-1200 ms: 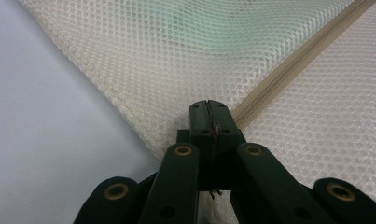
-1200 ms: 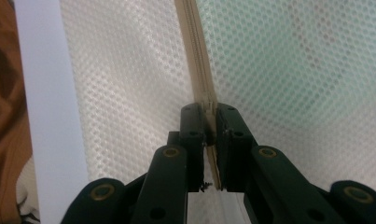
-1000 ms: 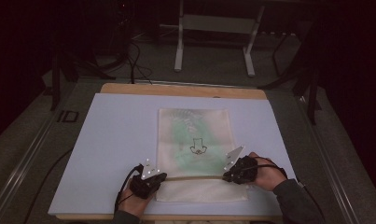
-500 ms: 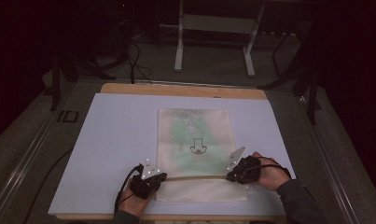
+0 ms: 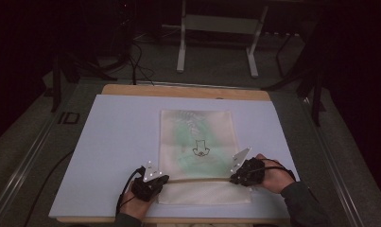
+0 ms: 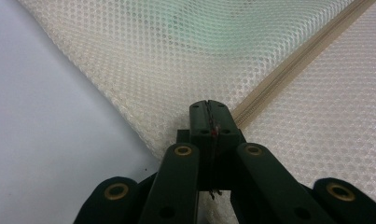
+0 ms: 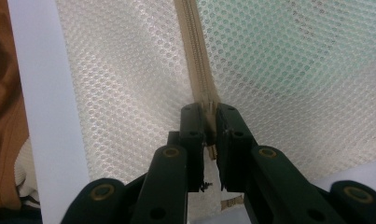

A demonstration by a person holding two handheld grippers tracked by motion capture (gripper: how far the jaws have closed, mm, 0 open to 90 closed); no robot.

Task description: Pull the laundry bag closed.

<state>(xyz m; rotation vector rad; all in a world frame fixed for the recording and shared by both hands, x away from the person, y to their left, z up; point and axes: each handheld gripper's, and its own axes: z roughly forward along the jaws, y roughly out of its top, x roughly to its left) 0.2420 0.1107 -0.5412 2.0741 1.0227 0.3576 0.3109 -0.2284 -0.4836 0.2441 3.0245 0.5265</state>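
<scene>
White table [image 5: 112,142]: mesh bag [image 5: 197,137] zipper [image 5: 197,179] pinched between both hand-held grippers.

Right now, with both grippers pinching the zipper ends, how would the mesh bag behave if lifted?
Probably floppy: the mesh bag is thin netting lying flat on the table, so it should sag between the left gripper and right gripper. Likely light. The zipper is perhaps its stiffest line.
</scene>
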